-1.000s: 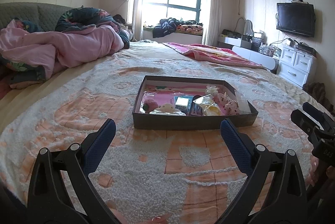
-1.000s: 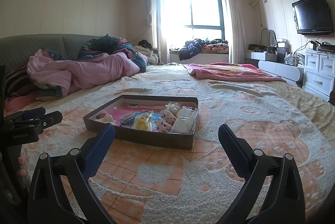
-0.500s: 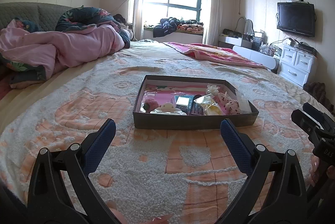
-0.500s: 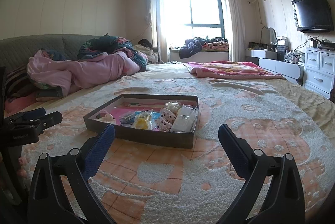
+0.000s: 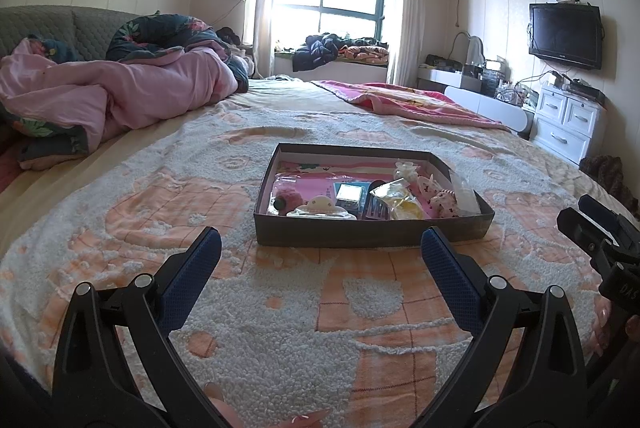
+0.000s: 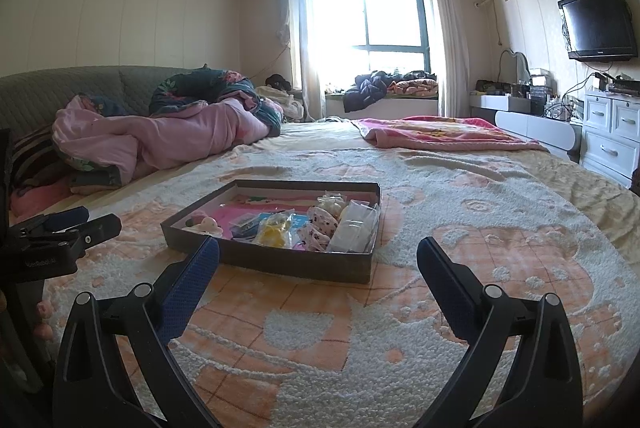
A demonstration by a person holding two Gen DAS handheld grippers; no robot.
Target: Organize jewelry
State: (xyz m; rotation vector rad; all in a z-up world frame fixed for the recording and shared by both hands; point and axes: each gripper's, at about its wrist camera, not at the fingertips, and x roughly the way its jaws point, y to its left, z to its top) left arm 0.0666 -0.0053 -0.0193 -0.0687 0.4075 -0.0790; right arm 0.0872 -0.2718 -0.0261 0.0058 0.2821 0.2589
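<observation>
A shallow dark cardboard box (image 5: 360, 234) lies on the bedspread, also in the right wrist view (image 6: 280, 262). It holds small packets and hair accessories: a pink pom-pom (image 5: 286, 199), a yellow packet (image 5: 398, 199), a spotted bow (image 6: 318, 228) and a clear bag (image 6: 354, 226). My left gripper (image 5: 320, 256) is open and empty, just short of the box's near wall. My right gripper (image 6: 318, 268) is open and empty, in front of the box's near right corner. Each gripper shows at the edge of the other's view.
The box sits on a white and orange fleece bedspread (image 5: 280, 328). A pink quilt (image 5: 112, 96) is heaped at the far left, a pink blanket (image 5: 404, 104) far right. White drawers (image 5: 568, 120) and a wall TV (image 5: 566, 36) stand right of the bed.
Both wrist views have tilted slightly, and the right view has risen a little over the box. Both grippers stay open and empty.
</observation>
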